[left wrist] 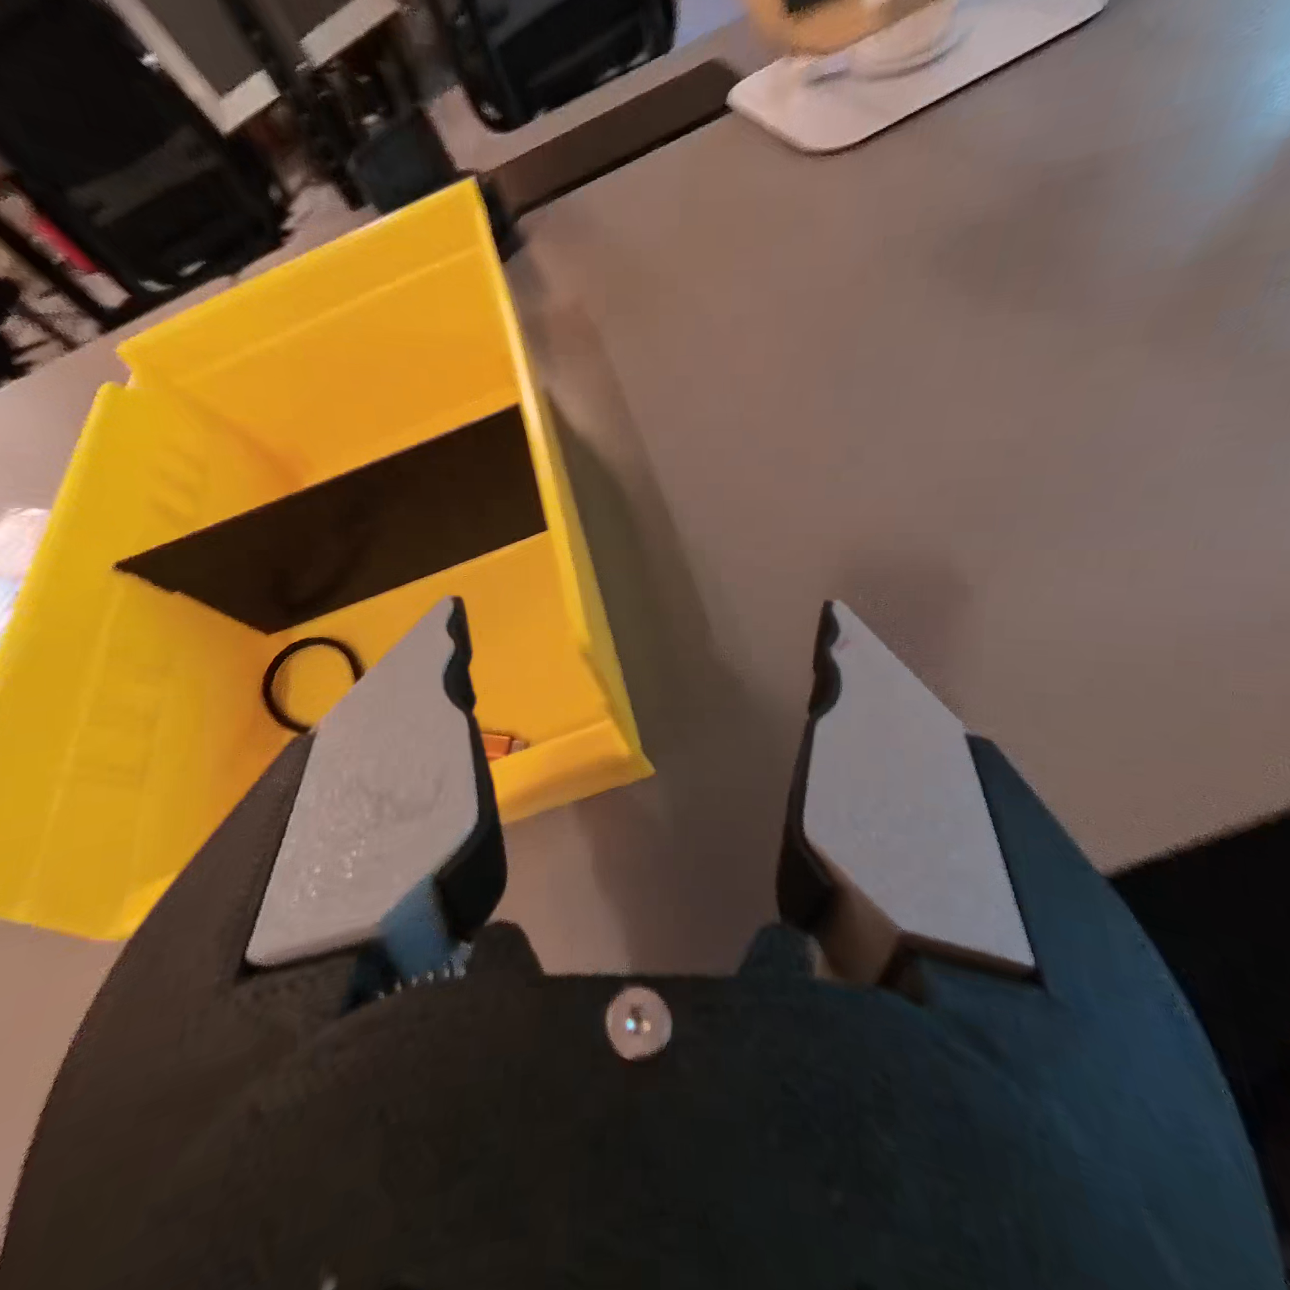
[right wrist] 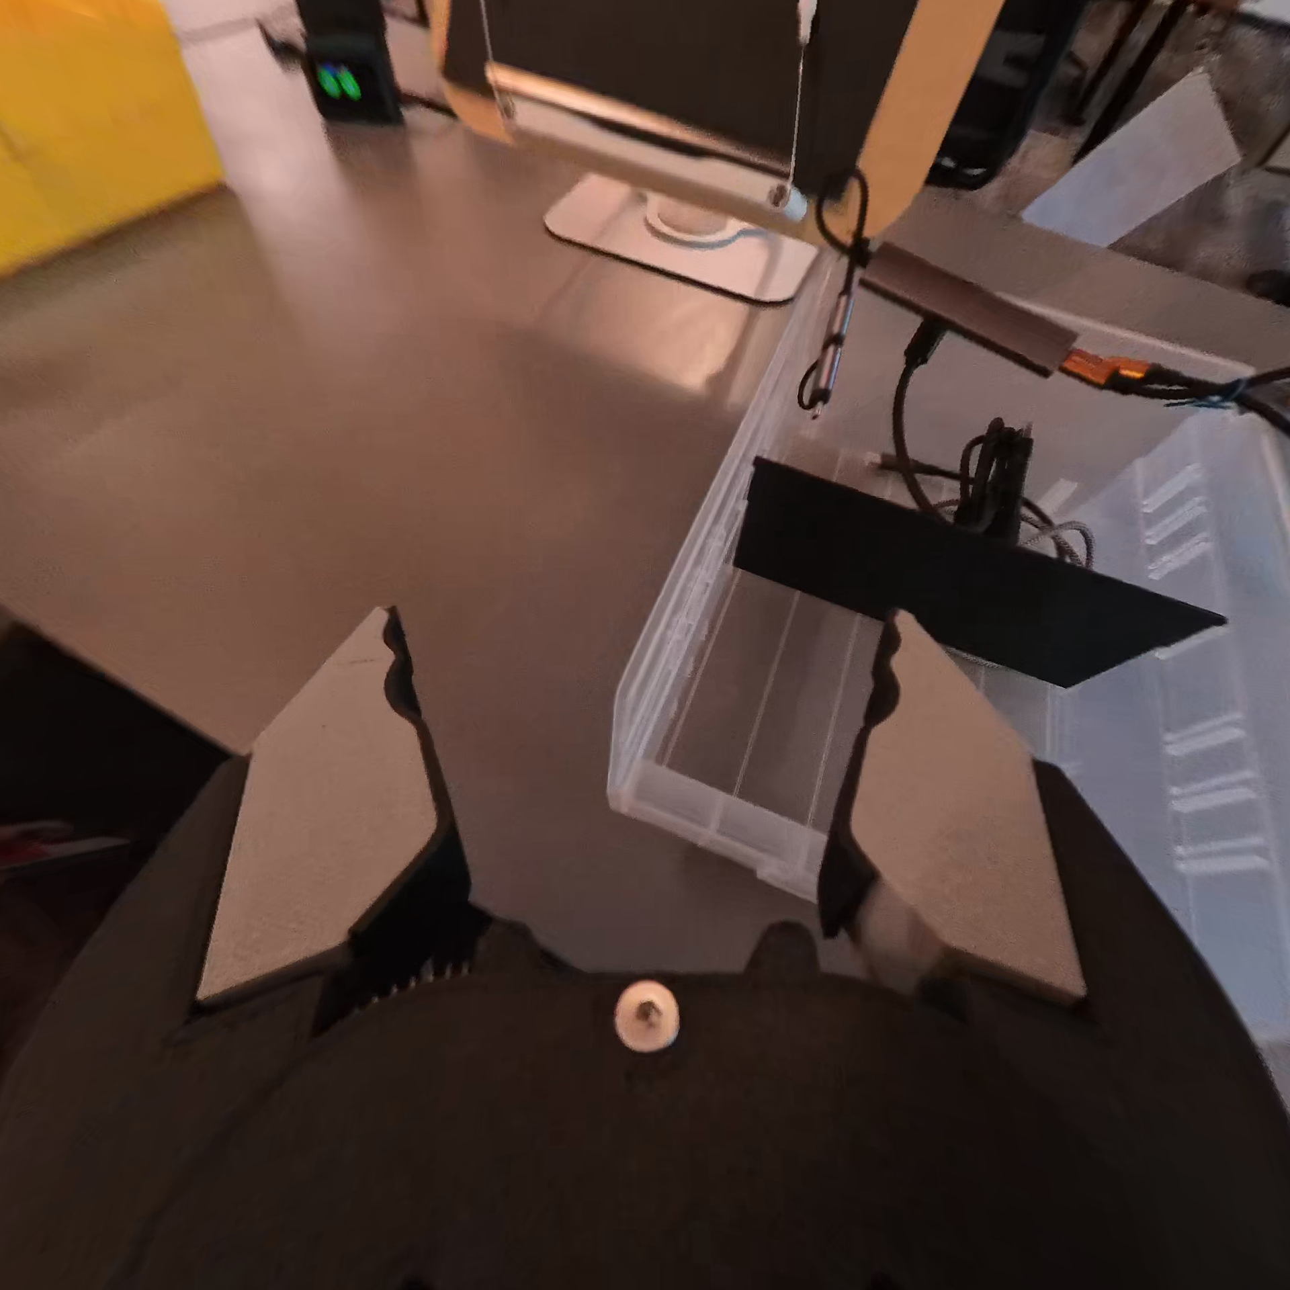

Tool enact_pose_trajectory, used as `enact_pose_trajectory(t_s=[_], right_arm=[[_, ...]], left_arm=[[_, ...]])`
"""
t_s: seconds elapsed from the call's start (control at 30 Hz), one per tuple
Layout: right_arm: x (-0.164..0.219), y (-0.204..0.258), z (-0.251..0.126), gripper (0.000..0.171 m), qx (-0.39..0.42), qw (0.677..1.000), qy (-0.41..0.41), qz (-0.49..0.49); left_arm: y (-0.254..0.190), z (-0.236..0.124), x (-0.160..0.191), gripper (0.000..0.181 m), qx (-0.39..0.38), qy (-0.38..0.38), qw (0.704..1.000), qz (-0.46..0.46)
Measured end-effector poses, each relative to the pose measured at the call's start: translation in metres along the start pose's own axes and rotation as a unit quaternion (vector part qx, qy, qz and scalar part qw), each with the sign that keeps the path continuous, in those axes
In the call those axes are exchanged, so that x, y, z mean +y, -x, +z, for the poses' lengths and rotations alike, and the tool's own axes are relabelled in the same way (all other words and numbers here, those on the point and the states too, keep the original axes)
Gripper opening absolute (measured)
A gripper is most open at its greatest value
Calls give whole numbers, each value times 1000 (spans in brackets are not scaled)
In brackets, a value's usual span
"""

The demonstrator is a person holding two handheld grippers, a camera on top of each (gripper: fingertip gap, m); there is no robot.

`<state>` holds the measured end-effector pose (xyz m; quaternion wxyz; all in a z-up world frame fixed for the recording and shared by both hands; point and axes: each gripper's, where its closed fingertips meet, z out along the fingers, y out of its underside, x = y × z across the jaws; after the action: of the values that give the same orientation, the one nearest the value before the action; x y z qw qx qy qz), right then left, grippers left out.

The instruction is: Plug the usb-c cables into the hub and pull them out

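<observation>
1. Fingers of the left tool (left wrist: 639, 614) stand wide apart with nothing between them; the tool hangs over the grey table (left wrist: 907, 419), near its front edge.
2. Just left of that tool sits a yellow bin (left wrist: 335, 363) on the table, its near right corner close to the left finger.
3. Inside the yellow bin a black divider (left wrist: 349, 530) crosses from wall to wall; in front of it lie a loop of black cable (left wrist: 307, 680) and a small orange connector (left wrist: 499, 743), partly hidden by the finger.
4. The right tool (right wrist: 642, 621) is likewise spread wide and grips nothing, hovering above bare table beside a clear plastic bin (right wrist: 698, 698).
5. A black divider (right wrist: 942, 579) spans the clear bin; behind it lie bundled dark usb-c cables (right wrist: 991, 482).
6. Farther back, the grey hub (right wrist: 970, 307) lies across the clear bin's far rim, with an orange-ended plug (right wrist: 1110, 370) at its right end and a dark plug (right wrist: 925, 345) hanging from its near side.
7. Beyond stands a monitor on a white base (right wrist: 670, 244); the picture is blurred there.
</observation>
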<state>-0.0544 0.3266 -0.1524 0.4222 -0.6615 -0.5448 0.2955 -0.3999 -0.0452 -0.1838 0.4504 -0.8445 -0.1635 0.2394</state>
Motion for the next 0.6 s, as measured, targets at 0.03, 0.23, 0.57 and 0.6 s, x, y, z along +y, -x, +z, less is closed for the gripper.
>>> enact_pose_trajectory(t_s=[0.03, 0.23, 0.57, 0.6], right_arm=[[7, 0, 13, 127, 19, 1000, 13, -13], [54, -8, 75, 28, 96, 984, 140, -59], [-1, 135, 150, 33, 78, 990, 114, -41], [-10, 166, 162, 43, 50, 993, 105, -30]], left_arm=[[5, 8, 4, 71, -23, 2, 1000, 1], [23, 38, 26, 3, -64, 36, 997, 11], [32, -19, -70, 4, -78, -119, 990, 3], [30, -26, -83, 4, -75, -133, 988, 2]])
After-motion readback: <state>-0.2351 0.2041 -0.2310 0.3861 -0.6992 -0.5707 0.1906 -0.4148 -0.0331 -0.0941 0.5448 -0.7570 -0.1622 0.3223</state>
